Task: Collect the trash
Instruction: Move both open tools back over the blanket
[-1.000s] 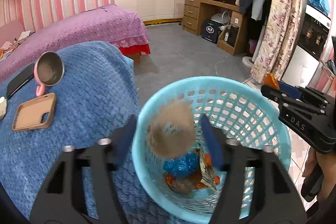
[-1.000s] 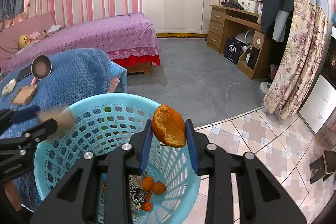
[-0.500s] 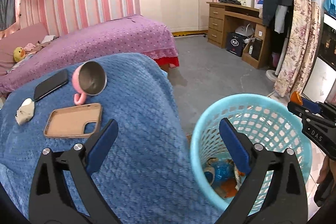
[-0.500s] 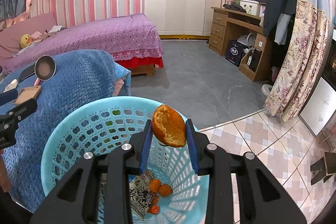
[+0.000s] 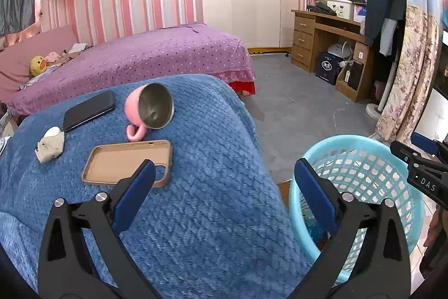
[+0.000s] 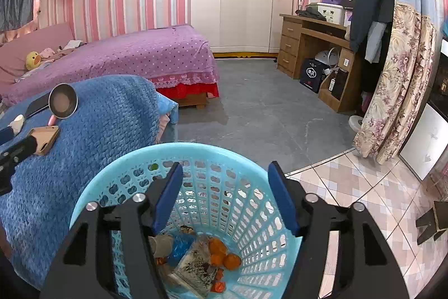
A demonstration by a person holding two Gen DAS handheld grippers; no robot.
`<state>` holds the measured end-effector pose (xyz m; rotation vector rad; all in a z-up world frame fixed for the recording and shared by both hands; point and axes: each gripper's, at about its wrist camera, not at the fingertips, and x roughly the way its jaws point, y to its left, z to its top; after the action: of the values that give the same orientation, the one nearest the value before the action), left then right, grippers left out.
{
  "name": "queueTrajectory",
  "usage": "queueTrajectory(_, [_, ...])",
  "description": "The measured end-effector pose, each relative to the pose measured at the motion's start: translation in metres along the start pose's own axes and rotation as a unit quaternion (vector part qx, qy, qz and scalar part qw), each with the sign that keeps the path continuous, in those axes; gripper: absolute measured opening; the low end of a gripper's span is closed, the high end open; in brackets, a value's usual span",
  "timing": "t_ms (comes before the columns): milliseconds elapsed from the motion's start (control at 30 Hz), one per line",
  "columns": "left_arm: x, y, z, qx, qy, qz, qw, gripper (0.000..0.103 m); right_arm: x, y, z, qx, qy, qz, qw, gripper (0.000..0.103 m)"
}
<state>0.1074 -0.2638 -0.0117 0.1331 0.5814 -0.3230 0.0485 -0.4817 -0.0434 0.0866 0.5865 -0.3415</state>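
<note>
Claws both stand apart and grip nothing. Right claw [image 6: 224, 196] hangs over the blue basket [image 6: 112, 175], its jaws having just been opening, nothing between them; orange peel [image 6: 224, 257] lies among wrappers at the bottom. Left claw [image 5: 224, 187], jaws wide, spans blanket [image 5: 210, 215] and basket rim; crumpled tissue [image 5: 50, 145] remains beside the phone [image 5: 88, 109].

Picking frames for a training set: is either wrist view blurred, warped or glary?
Left wrist view: sharp, heavy fisheye bending, dark corners, a soft sheen inside the pink cup. Right wrist view: equally warped, crisp down to the trash in the blue basket; no strong glare.
</note>
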Motion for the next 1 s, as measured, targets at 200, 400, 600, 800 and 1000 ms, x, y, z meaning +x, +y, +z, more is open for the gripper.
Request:
queueTrajectory(200, [-0.002, 0.02, 0.002, -0.007, -0.004, 0.011, 0.9999, 0.097, -0.002, 0.011, 0.006, 0.001, -0.012, -0.004, 1.0, 0.085])
queueTrajectory(400, [-0.004, 0.045, 0.002, -0.015, -0.008, 0.024, 0.9996, 0.097, -0.001, 0.03, 0.011, -0.006, -0.018, -0.005, 1.0, 0.091])
queueTrajectory(600, [-0.003, 0.078, 0.002, -0.015, -0.008, 0.045, 0.9988, 0.097, 0.004, 0.055, 0.016, -0.01, -0.021, 0.003, 1.0, 0.092])
queueTrajectory(800, [-0.001, 0.126, 0.003, -0.028, -0.011, 0.07, 0.9971, 0.097, 0.011, 0.092, 0.021, -0.019, -0.017, 0.017, 1.0, 0.093])
queueTrajectory(1000, [0.008, 0.181, 0.0, -0.054, -0.009, 0.103, 0.9931, 0.097, 0.016, 0.129, 0.024, -0.014, -0.019, 0.032, 0.999, 0.093])
